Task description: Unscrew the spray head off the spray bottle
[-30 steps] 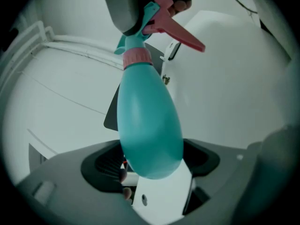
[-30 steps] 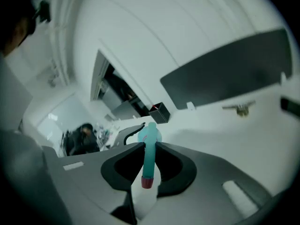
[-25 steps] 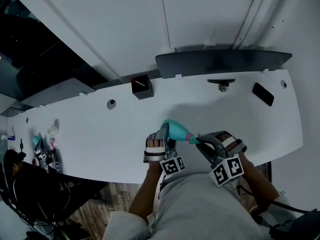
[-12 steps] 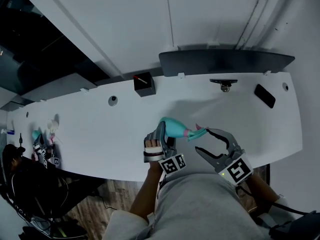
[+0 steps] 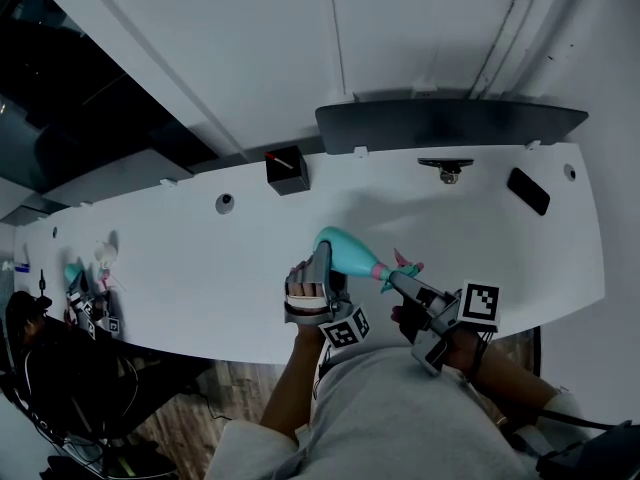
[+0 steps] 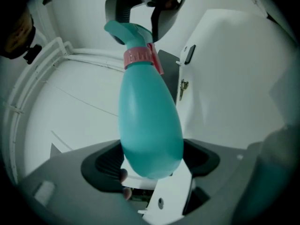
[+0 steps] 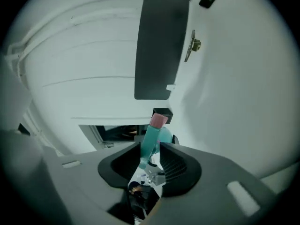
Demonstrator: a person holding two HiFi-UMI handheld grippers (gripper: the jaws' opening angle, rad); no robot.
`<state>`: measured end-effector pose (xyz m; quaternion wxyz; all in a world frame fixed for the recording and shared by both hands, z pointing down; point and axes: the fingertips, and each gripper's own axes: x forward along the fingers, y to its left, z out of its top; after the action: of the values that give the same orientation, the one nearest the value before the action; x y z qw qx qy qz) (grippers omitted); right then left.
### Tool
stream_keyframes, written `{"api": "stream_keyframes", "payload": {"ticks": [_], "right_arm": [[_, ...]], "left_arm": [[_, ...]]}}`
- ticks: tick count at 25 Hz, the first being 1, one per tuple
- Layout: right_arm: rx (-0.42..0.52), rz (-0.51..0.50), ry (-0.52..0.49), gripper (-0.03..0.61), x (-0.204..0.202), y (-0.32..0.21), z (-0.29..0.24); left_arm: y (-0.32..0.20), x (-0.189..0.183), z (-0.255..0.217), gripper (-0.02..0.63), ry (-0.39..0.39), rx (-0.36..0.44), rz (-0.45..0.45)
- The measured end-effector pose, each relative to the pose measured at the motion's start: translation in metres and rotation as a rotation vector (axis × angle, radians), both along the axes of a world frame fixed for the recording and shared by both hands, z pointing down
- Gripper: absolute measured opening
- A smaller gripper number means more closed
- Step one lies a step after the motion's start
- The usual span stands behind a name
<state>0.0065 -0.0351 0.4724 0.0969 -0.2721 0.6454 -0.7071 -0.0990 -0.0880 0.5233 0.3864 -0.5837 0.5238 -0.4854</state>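
Note:
A teal spray bottle [image 5: 343, 249] lies tilted above the white table [image 5: 180, 268], its rounded base clamped between the jaws of my left gripper [image 5: 322, 268]. In the left gripper view the bottle [image 6: 149, 121] fills the middle, with its pink collar [image 6: 138, 56] and teal spray head [image 6: 123, 31] pointing away. My right gripper [image 5: 402, 277] reaches in from the right; its jaws have just been closing. In the right gripper view the spray head [image 7: 150, 143] stands between the two pads, which touch its sides, and the pink nozzle tip [image 7: 158, 120] pokes out beyond them.
A small black box [image 5: 286, 170], a metal clip [image 5: 446, 171] and a flat black device [image 5: 526, 189] lie near the table's far edge. A dark grey panel [image 5: 450, 123] runs behind it. Small items [image 5: 88, 293] crowd the left end. The front edge is just under my hands.
The right gripper let go of the spray head, opened wide, rolled round, and has come back in around the head. The left gripper has lifted the bottle a little.

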Motion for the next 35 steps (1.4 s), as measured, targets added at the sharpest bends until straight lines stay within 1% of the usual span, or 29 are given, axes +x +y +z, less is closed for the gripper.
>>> {"api": "stream_keyframes", "payload": {"ticks": [1, 3, 4, 5, 6, 7, 8, 10, 11, 12, 13, 14, 18, 20, 21, 22, 23, 24, 25, 26, 27, 28, 29, 30, 31, 32, 33, 34, 35], "right_arm": [[0.032, -0.027, 0.041, 0.113, -0.001, 0.0, 0.002], [0.148, -0.118, 0.132, 0.097, -0.007, 0.001, 0.001], [0.243, -0.191, 0.207, 0.095, -0.009, 0.002, 0.0], [0.375, -0.288, 0.312, 0.092, -0.011, 0.004, -0.002], [0.55, -0.407, 0.451, 0.091, -0.013, 0.006, -0.004], [0.766, -0.543, 0.625, 0.089, -0.014, 0.008, -0.007], [1.017, -0.69, 0.83, 0.084, -0.015, 0.011, -0.009], [1.559, -0.981, 1.257, 0.078, -0.014, 0.016, -0.008], [1.786, -1.091, 1.422, 0.078, -0.013, 0.018, -0.005], [1.937, -1.154, 1.516, 0.078, -0.012, 0.02, -0.002], [2.006, -1.171, 1.541, 0.078, -0.011, 0.021, -0.002], [2.019, -1.159, 1.528, 0.078, -0.011, 0.022, -0.003], [1.982, -1.055, 1.489, 0.083, -0.011, 0.019, -0.009], [1.967, -1.002, 1.442, 0.093, -0.013, 0.021, -0.012], [1.939, -0.97, 1.39, 0.145, -0.013, 0.024, -0.015], [1.885, -0.927, 1.313, 0.212, -0.012, 0.027, -0.018], [1.803, -0.872, 1.211, 0.271, -0.01, 0.031, -0.023], [1.689, -0.806, 1.085, 0.309, -0.006, 0.034, -0.027], [1.543, -0.732, 0.937, 0.318, -0.002, 0.037, -0.03], [1.357, -0.659, 0.772, 0.326, 0.003, 0.038, -0.032], [1.137, -0.593, 0.601, 0.349, 0.008, 0.039, -0.033], [0.914, -0.524, 0.43, 0.357, 0.013, 0.039, -0.034], [0.715, -0.441, 0.265, 0.357, 0.018, 0.037, -0.038], [0.545, -0.342, 0.12, 0.357, 0.024, 0.032, -0.042], [0.402, -0.239, -0.002, 0.356, 0.03, 0.025, -0.045], [0.283, -0.149, -0.107, 0.355, 0.034, 0.019, -0.048], [0.191, -0.083, -0.199, 0.351, 0.036, 0.016, -0.053], [0.127, -0.044, -0.274, 0.35, 0.034, 0.015, -0.057], [0.082, -0.028, -0.321, 0.35, 0.03, 0.017, -0.06]], "left_arm": [[0.001, 0.0, 0.004, 0.385, -0.01, -0.012, 0.0], [0.004, 0.0, 0.011, 0.385, -0.008, -0.039, -0.001], [0.005, 0.0, 0.014, 0.385, -0.002, -0.052, -0.001], [0.006, 0.0, 0.016, 0.385, 0.007, -0.064, 0.001], [0.008, 0.001, 0.018, 0.385, 0.019, -0.075, 0.006], [0.01, 0.002, 0.019, 0.385, 0.032, -0.086, 0.013], [0.011, 0.005, 0.02, 0.385, 0.046, -0.094, 0.02], [0.013, 0.009, 0.021, 0.385, 0.068, -0.107, 0.025], [0.013, 0.01, 0.022, 0.385, 0.075, -0.111, 0.021], [0.013, 0.01, 0.023, 0.385, 0.08, -0.113, 0.018], [0.012, 0.011, 0.023, 0.385, 0.088, -0.113, 0.016], [0.012, 0.012, 0.022, 0.385, 0.097, -0.11, 0.017], [0.01, 0.013, 0.016, 0.383, 0.123, -0.101, 0.017], [0.008, 0.011, 0.015, 0.383, 0.141, -0.1, 0.007], [0.008, 0.009, 0.013, 0.383, 0.152, -0.097, -0.001], [0.008, 0.006, 0.012, 0.383, 0.162, -0.091, -0.01], [0.008, 0.003, 0.01, 0.383, 0.168, -0.084, -0.018], [0.008, 0.001, 0.008, 0.383, 0.17, -0.075, -0.025], [0.007, -0.002, 0.006, 0.383, 0.169, -0.066, -0.029], [0.006, -0.004, 0.004, 0.383, 0.164, -0.06, -0.031], [0.005, -0.005, 0.003, 0.383, 0.156, -0.056, -0.03], [0.003, -0.006, 0.002, 0.383, 0.145, -0.052, -0.028], [0.003, -0.006, 0.002, 0.383, 0.133, -0.049, -0.025], [0.002, -0.007, 0.001, 0.383, 0.122, -0.046, -0.024], [0.002, -0.007, 0.001, 0.383, 0.114, -0.045, -0.025], [0.002, -0.008, 0.001, 0.383, 0.106, -0.043, -0.027], [0.003, -0.008, 0.001, 0.383, 0.097, -0.04, -0.027], [0.003, -0.008, 0.0, 0.383, 0.087, -0.034, -0.025], [0.003, -0.008, -0.001, 0.383, 0.075, -0.025, -0.021]]}}
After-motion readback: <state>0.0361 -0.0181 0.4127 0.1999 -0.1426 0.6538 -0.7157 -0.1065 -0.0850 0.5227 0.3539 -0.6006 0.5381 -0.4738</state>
